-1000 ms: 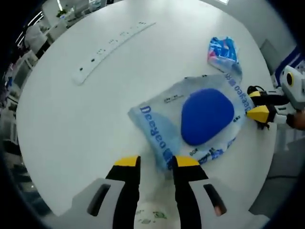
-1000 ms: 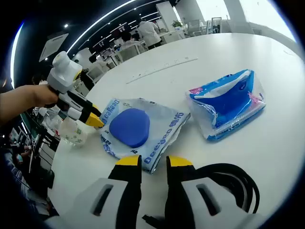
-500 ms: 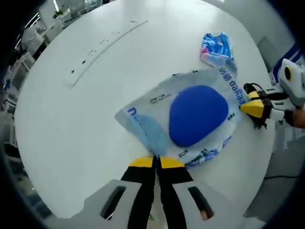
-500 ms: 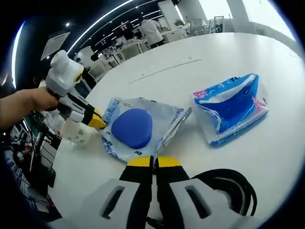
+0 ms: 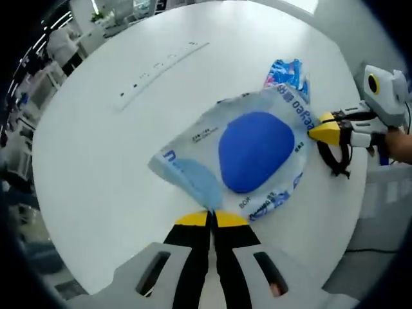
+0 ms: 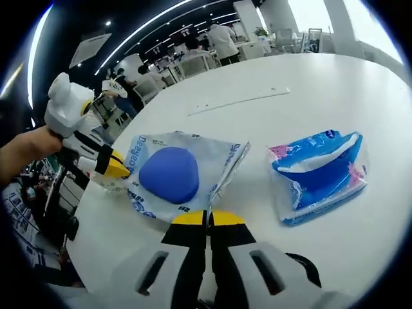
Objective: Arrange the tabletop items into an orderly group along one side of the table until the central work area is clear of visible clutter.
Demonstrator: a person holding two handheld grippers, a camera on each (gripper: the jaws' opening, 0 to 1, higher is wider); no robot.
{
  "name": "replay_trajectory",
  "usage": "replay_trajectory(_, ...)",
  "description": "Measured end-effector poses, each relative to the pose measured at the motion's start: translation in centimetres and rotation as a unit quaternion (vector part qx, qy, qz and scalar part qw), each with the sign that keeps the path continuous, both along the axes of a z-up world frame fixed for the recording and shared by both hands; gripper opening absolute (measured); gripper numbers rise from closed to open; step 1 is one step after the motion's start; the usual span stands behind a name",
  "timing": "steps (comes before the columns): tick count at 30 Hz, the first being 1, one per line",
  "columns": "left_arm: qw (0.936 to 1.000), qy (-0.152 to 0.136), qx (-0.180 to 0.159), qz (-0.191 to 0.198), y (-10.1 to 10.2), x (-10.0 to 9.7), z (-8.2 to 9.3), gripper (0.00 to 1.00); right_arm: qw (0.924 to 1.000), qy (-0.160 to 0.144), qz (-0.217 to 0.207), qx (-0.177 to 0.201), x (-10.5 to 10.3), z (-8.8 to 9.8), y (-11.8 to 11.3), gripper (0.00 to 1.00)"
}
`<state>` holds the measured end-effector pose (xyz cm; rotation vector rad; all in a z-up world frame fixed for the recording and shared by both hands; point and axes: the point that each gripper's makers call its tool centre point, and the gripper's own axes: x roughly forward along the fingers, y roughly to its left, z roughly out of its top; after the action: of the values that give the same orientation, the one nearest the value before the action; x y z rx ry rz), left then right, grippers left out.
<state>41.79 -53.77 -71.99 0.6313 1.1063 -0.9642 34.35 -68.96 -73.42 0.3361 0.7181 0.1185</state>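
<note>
Lifted since before, clear bag holding blue pad, both claws pinching it.

The left gripper has its yellow-tipped fingers pressed together on one corner of a clear plastic bag with blue print, which holds a blue oval pad. At the bag's opposite edge, the right gripper pinches it, with a hand behind. A blue tissue pack lies just beyond the bag. A long white power strip lies well apart on the round white surface.
</note>
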Motion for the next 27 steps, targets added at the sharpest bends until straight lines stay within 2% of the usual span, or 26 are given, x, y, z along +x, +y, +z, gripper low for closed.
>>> replay_trajectory(6, 0.9979, 0.001, -0.026, 0.06, 0.7, -0.4, 0.0, 0.0, 0.9996, 0.002, 0.027, -0.006, 0.5, -0.1, 0.1, 0.0)
replay_trajectory(10, 0.9929, 0.002, -0.051, 0.108, 1.0, -0.9, -0.4, 0.0, 0.9988, 0.006, 0.045, -0.015, 0.7, -0.4, 0.1, 0.0)
replay_trajectory(14, 0.9898, -0.002, -0.061, 0.129, 1.5, -1.2, -1.1, 0.0, 0.9976, 0.003, 0.065, -0.022, 1.1, -0.8, 0.3, 0.0)
replay_trajectory(17, 0.9837, -0.007, -0.076, 0.163, 1.7, -1.3, -1.6, 0.0, 0.9968, 0.003, 0.074, -0.028, 1.2, -1.0, 0.4, 0.0)
replay_trajectory(19, 0.9828, -0.01, -0.078, 0.167, 1.8, -1.6, -1.9, 0.0, 0.9967, 0.006, 0.075, -0.029, 1.4, -1.3, 0.4, 0.0)
replay_trajectory(20, 0.9828, -0.033, -0.082, 0.162, 1.6, -1.1, -1.6, 0.0, 0.9966, 0.009, 0.077, -0.03, 1.4, -1.5, 0.4, 0.0)
replay_trajectory(23, 0.983, -0.031, -0.076, 0.165, 1.5, -1.3, -1.7, 0.0, 0.9959, 0.018, 0.082, -0.034, 1.4, -1.9, 0.4, 0.0)
replay_trajectory(24, 0.985, -0.033, -0.07, 0.154, 1.4, -1.4, -1.7, 0.0, 0.9958, 0.017, 0.082, -0.037, 1.4, -1.9, 0.4, 0.0)
replay_trajectory(26, 0.9881, -0.06, -0.057, 0.13, 1.5, -1.2, -1.5, 0.0, 0.996, 0.016, 0.081, -0.033, 1.3, -1.8, 0.4, 0.0)
replay_trajectory(27, 0.9887, -0.06, -0.054, 0.126, 1.5, -1.4, -1.6, 0.0, 0.996, 0.016, 0.082, -0.033, 1.3, -1.8, 0.4, 0.0)
